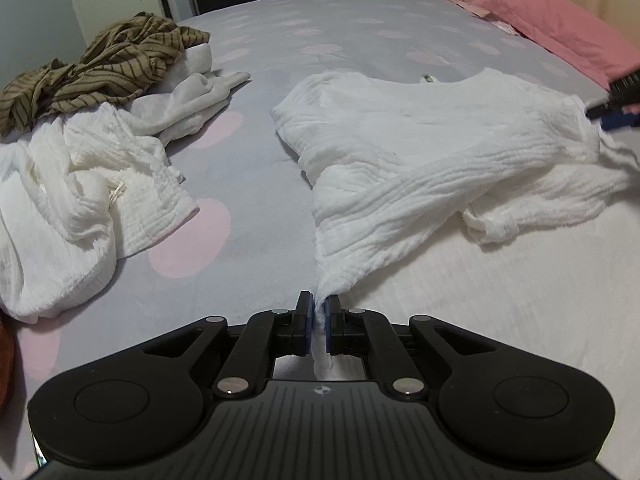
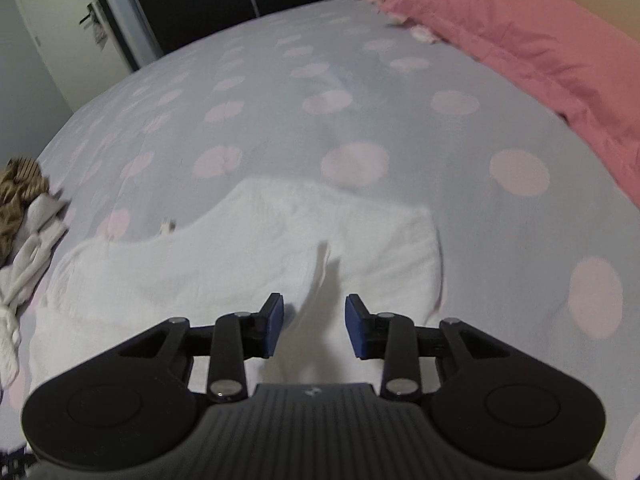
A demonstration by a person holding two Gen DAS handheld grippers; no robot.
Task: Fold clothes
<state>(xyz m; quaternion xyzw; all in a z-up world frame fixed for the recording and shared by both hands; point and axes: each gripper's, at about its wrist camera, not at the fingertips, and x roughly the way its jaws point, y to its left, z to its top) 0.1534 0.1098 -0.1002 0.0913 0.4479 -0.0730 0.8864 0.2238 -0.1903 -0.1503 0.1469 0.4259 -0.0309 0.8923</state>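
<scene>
Pinched in the left gripper, lower centre, a corner of the white top runs up right across the bed. Right gripper gapes, empty; regrip squarely, keeping cloth taut.

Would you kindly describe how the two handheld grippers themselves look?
Both the left gripper and the right gripper are matte black: a ribbed central body, two round housings, linkage bars with silver pivot pins, and fingers faced with blue pads. No cables or sleeves show.
</scene>
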